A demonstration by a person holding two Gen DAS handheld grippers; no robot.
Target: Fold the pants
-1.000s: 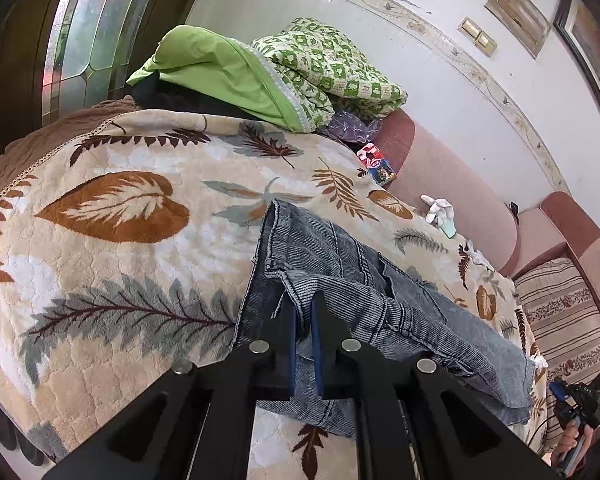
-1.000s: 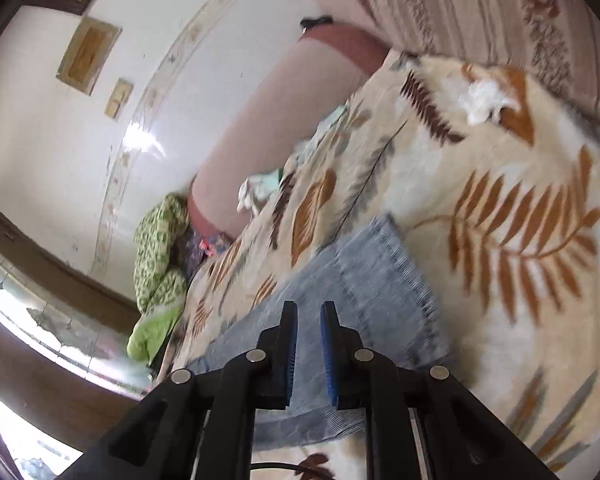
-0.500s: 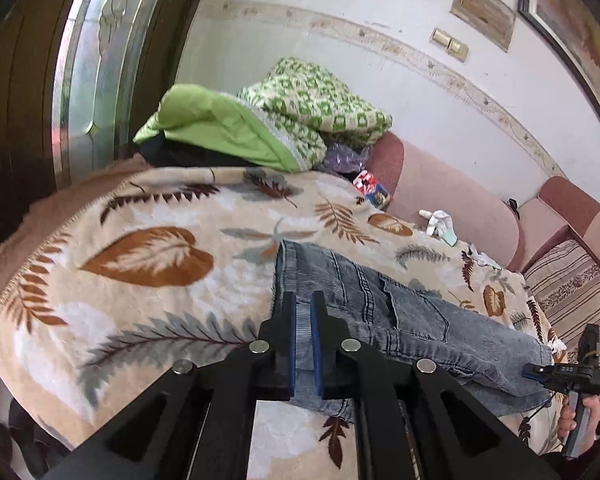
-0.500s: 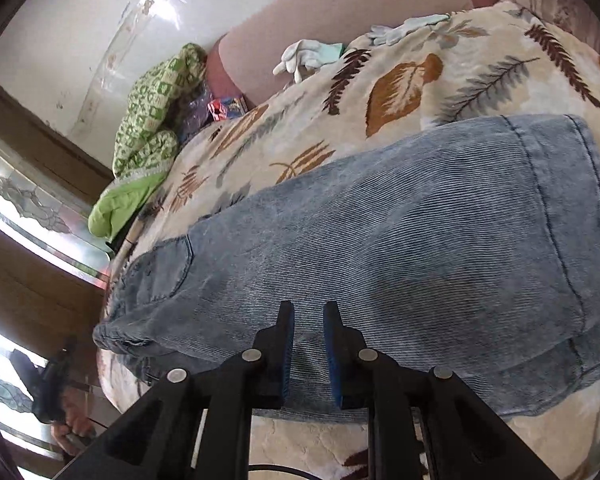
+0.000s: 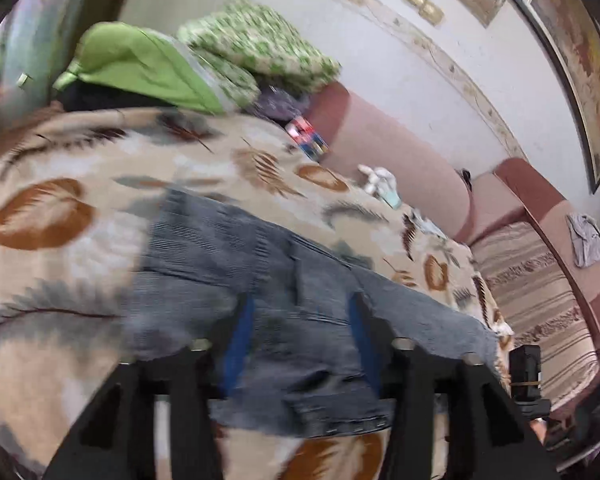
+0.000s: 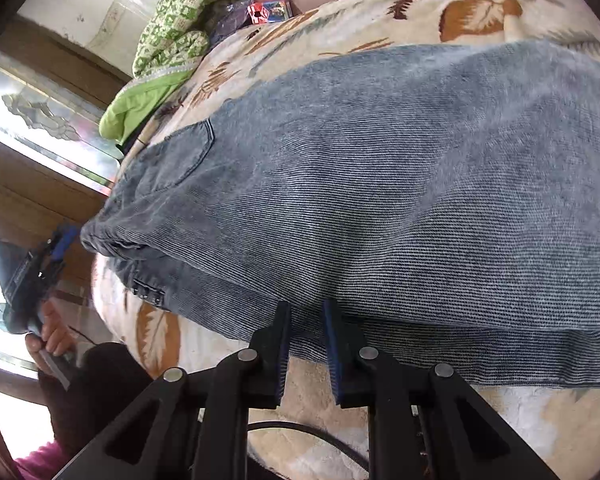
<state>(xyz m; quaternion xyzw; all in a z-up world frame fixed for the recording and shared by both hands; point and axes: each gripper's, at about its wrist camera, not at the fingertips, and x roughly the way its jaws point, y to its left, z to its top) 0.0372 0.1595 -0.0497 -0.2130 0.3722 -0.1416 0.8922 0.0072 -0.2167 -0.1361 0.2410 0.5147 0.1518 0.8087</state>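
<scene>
The pants [image 6: 380, 184] lie lengthwise across the leaf-print blanket [image 5: 60, 248], already doubled leg on leg, filling the middle of the right wrist view and running from centre to lower right in the blurred left wrist view. My left tongs [image 5: 300, 340] stand wide apart over the waistband end at the bottom centre of their frame, gripping nothing. My right tongs [image 6: 306, 340] are parted by a narrow gap at the near edge of the denim, bottom centre; the cloth looks just in front of them, not pinched. To do this step well, I judge each pair should bite through both layers at the near edge, square to it, so the layers lift together and do not slide. A green quilt [image 6: 172, 28] sits beyond, upper left.
</scene>
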